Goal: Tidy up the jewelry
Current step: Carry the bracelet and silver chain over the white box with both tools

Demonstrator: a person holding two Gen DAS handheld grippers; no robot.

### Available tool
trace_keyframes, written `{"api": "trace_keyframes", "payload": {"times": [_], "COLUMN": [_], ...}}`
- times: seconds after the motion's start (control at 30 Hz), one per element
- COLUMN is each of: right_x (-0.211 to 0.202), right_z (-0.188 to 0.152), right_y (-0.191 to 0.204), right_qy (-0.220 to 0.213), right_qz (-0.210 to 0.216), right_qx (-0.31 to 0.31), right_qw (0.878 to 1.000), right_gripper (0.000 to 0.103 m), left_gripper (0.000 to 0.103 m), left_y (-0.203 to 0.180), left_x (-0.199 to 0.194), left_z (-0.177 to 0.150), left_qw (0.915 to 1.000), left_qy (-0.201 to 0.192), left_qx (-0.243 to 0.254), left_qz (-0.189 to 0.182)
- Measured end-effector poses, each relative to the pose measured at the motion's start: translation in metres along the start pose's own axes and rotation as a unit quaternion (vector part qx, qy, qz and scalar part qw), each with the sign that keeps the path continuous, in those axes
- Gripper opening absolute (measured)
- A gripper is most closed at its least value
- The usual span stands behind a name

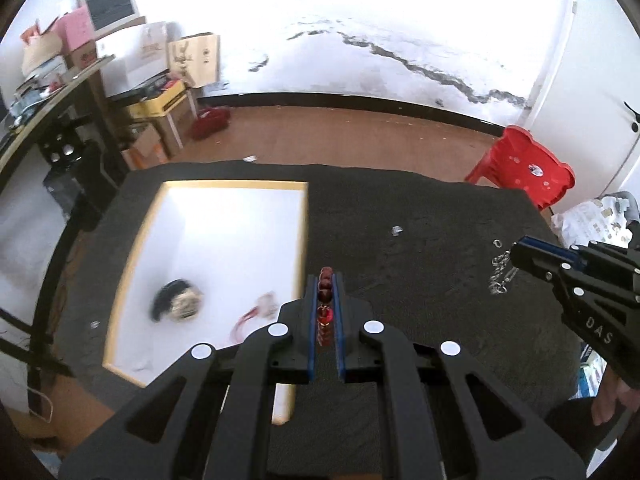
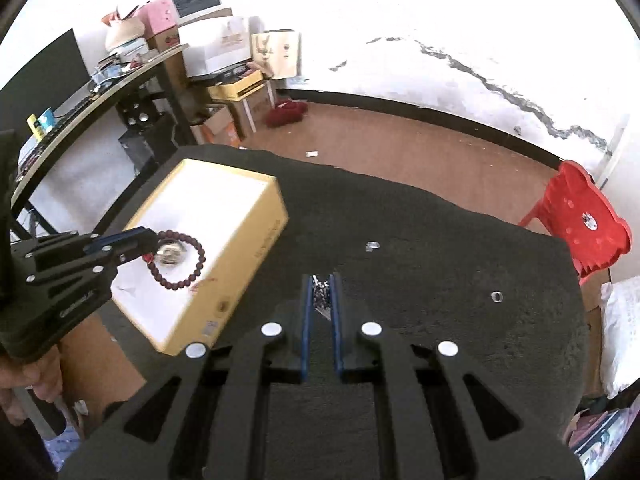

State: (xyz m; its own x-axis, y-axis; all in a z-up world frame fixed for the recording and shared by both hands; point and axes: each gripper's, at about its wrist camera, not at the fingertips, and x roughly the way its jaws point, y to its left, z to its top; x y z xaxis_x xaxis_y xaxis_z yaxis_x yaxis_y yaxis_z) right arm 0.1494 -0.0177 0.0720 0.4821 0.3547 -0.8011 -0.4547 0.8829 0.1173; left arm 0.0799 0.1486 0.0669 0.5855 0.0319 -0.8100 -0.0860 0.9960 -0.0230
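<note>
My left gripper (image 1: pixel 325 280) is shut on a dark red bead bracelet (image 1: pixel 325 294). In the right wrist view the left gripper (image 2: pixel 148 245) holds that bracelet (image 2: pixel 188 264) hanging over the open yellow box (image 2: pixel 264 236). The box (image 1: pixel 132 260) has a white lining and holds a dark round piece (image 1: pixel 176 300) and a red-and-white piece (image 1: pixel 256 312). My right gripper (image 2: pixel 321 280) is shut on a silver chain (image 2: pixel 321 296), which hangs from the right gripper (image 1: pixel 516 254) in the left wrist view, where the chain (image 1: pixel 500 276) is above the black table cloth.
Two small silver rings (image 2: pixel 372 245) (image 2: pixel 496 297) lie on the black cloth (image 2: pixel 420 272); one ring (image 1: pixel 396 231) shows in the left wrist view. A red plastic stool (image 1: pixel 524 168) stands past the table's far right corner. A cluttered desk (image 2: pixel 80 116) stands to the left.
</note>
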Motion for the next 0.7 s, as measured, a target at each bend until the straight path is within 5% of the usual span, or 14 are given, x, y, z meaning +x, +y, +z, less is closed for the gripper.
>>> {"api": "trace_keyframes", "payload": {"times": [0.37, 0.7], "right_x": [0.015, 0.101], "right_z": [0.024, 0.031], "right_y": [0.123, 0.189], "right_qy": [0.035, 0.093], "right_qz": [0.035, 0.041], "right_qx": [-0.053, -0.079], "right_qw": [0.997, 0.992], "right_gripper": [0.009, 0.009], "left_gripper": [0.007, 0.007], "left_y": [0.085, 0.161], "left_x": [-0.03, 0.019], "left_z": [-0.022, -0.046], "left_qw": [0.9981, 0.9923], "left_qy": [0.013, 0.048], "left_qx": [-0.032, -0.089], "left_qz": [0.051, 0.071]}}
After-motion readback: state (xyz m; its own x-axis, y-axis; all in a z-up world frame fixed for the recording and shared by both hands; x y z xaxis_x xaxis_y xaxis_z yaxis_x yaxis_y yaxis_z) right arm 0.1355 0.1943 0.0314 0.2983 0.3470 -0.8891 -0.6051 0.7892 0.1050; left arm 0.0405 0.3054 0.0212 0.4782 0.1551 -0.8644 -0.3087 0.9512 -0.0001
